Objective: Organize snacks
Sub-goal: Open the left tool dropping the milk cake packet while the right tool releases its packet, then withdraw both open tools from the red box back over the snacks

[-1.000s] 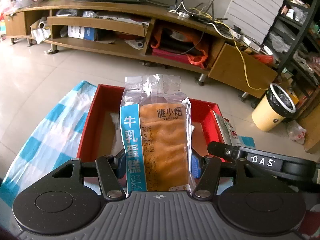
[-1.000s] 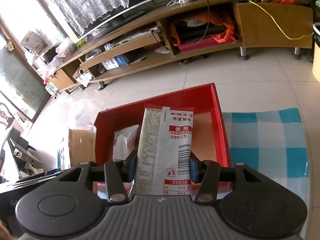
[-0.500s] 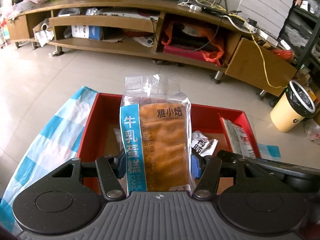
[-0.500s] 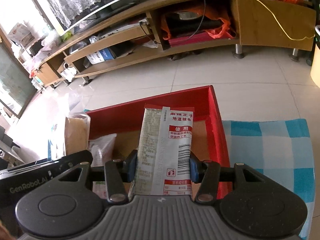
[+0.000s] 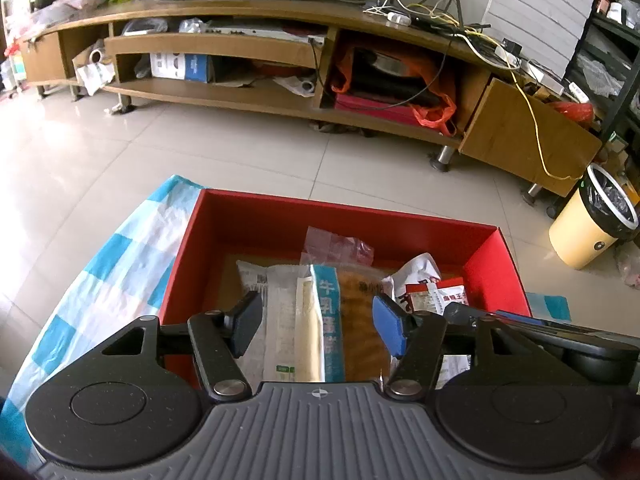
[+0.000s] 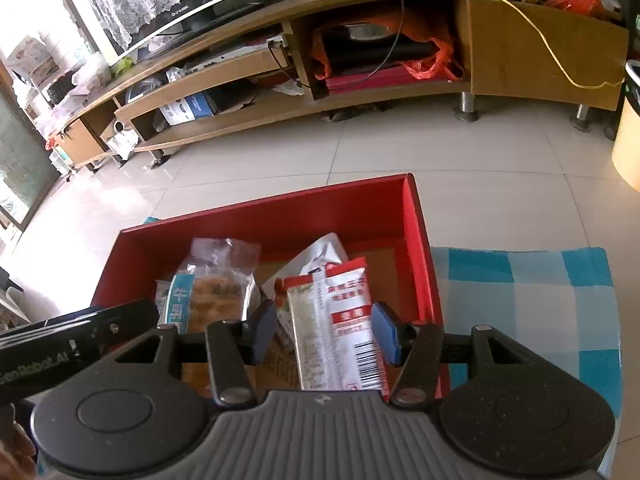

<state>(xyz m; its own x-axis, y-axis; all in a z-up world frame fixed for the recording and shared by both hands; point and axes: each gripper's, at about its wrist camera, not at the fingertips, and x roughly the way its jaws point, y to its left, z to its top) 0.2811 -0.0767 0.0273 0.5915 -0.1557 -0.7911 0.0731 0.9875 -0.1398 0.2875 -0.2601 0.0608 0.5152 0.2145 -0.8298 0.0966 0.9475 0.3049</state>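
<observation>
Over checkered cloth (image 5: pixel 120 264), red box (image 5: pixel 344 216): cake packet (image 5: pixel 352 320) lying loose between left gripper (image 5: pixel 318 322) pads, just spreading; spicy-strip packet (image 6: pixel 340 320) likewise under right gripper (image 6: pixel 324 330).

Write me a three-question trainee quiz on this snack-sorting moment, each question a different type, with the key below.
1. True or false: the milk cake packet lies inside the red box.
2. Multiple choice: how do the left gripper and the right gripper stand? A) both clamped on packets B) both open, pads clear of the packets C) only the right one open.
3. Fill in: the red and white snack packet below the right gripper lies near the box's ____ wall, as that view shows it.

Key: 1 true; 2 B, both jaws have just been opening, each with its packet lying loose below; 3 right.
</observation>
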